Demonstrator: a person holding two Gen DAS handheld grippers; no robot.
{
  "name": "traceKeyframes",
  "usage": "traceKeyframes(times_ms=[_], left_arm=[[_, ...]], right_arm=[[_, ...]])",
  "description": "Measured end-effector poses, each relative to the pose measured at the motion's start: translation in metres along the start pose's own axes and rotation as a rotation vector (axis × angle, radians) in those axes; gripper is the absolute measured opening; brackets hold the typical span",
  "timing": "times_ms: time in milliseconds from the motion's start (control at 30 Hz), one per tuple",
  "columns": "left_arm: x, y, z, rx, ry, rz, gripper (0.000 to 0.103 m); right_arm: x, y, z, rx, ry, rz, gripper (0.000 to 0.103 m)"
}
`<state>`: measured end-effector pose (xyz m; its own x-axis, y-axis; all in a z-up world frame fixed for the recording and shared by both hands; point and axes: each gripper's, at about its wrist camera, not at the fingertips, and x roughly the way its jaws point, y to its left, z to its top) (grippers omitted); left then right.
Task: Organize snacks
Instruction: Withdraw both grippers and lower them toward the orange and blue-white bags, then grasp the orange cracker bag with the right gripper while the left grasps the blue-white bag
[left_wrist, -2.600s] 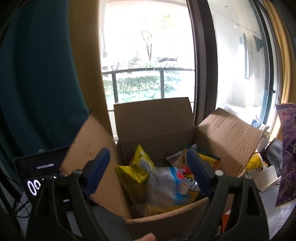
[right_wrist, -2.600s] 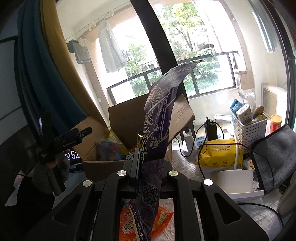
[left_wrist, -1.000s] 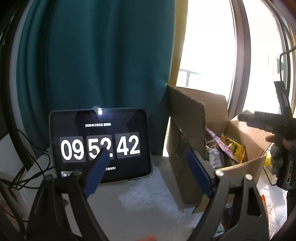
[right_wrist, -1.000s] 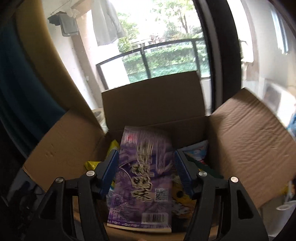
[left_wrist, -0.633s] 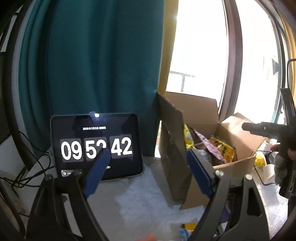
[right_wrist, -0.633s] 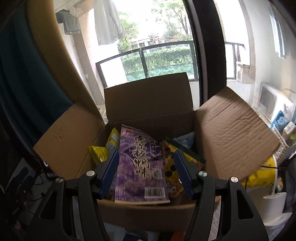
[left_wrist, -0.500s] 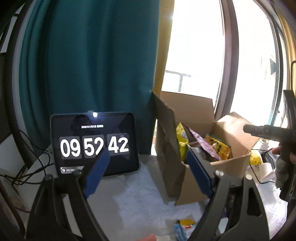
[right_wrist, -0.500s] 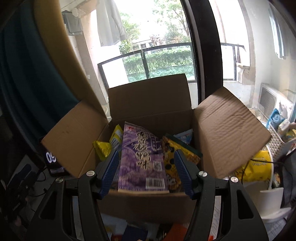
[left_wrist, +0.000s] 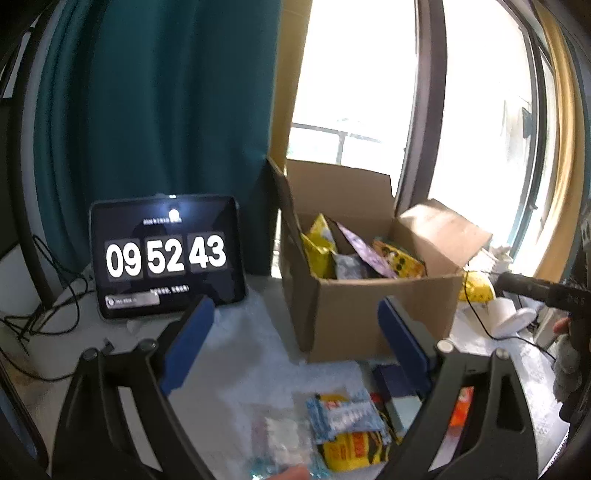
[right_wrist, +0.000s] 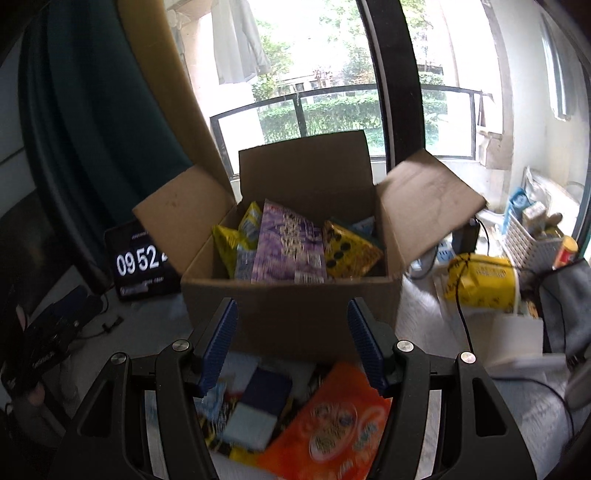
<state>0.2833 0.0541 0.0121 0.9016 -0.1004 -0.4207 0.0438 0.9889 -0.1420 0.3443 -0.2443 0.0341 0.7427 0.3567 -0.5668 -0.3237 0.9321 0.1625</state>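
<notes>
Jaws apart, empty; loose snacks (right_wrist: 325, 424) blurred

Daylight floods in from the window (left_wrist: 369, 92) ahead of me — in the left view it blows out to white glare. The curtain (left_wrist: 155, 110) stays dim. My right view smears the orange packet (right_wrist: 332, 432) with blur — both pictures bend at the edges.

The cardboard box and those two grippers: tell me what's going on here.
A person holds a gripper in each hand and is packing snacks into the cardboard box. The purple packet stands inside it among yellow bags. The right gripper is open and empty above the orange packet on the table. The left gripper, its jaws just opening wider with nothing between them, points toward a blue and yellow packet in front of the box.
</notes>
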Motion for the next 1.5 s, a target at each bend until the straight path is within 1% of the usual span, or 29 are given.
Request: traceKeyframes(times_ms=[233,400,600,800,867,967,1033,1233,1333,1367,1400,1467,1500], left_arm=[[-0.005,-0.018,-0.018,0.014,0.045,-0.024,0.092],[-0.001,-0.03,-0.034,0.043,0.091,-0.032,0.092],[0.012,-0.034,-0.055,0.072,0.164,-0.01,0.092],[0.025,-0.028,-0.071,0.065,0.223,0.016,0.092],[0.03,-0.027,-0.076,0.061,0.245,0.016,0.092],[0.037,-0.025,-0.084,0.054,0.277,0.014,0.092],[0.041,-0.025,-0.088,0.058,0.292,0.016,0.092],[0.051,-0.027,-0.09,0.051,0.311,0.003,0.092],[0.059,-0.032,-0.089,0.059,0.316,-0.021,0.092],[0.063,-0.034,-0.089,0.062,0.324,-0.031,0.092],[0.067,-0.036,-0.089,0.064,0.329,-0.034,0.092],[0.077,-0.039,-0.09,0.066,0.344,-0.044,0.092],[0.081,-0.04,-0.091,0.065,0.35,-0.046,0.092]], right_arm=[[-0.024,-0.017,-0.039,0.02,0.033,-0.016,0.065],[-0.026,-0.037,-0.062,0.061,0.066,-0.025,0.065],[-0.009,-0.065,-0.09,0.132,0.135,-0.032,0.065],[0.019,-0.085,-0.112,0.216,0.209,-0.008,0.065],[0.031,-0.09,-0.12,0.265,0.253,0.012,0.065],[0.046,-0.098,-0.127,0.337,0.317,0.06,0.065],[0.052,-0.099,-0.129,0.346,0.34,0.052,0.065],[0.06,-0.095,-0.126,0.348,0.334,0.079,0.065],[0.064,-0.096,-0.124,0.335,0.333,0.085,0.065],[0.064,-0.096,-0.124,0.335,0.333,0.086,0.064],[0.065,-0.096,-0.125,0.335,0.335,0.087,0.055],[0.065,-0.098,-0.125,0.344,0.336,0.096,0.047],[0.065,-0.099,-0.126,0.352,0.339,0.108,0.042]])
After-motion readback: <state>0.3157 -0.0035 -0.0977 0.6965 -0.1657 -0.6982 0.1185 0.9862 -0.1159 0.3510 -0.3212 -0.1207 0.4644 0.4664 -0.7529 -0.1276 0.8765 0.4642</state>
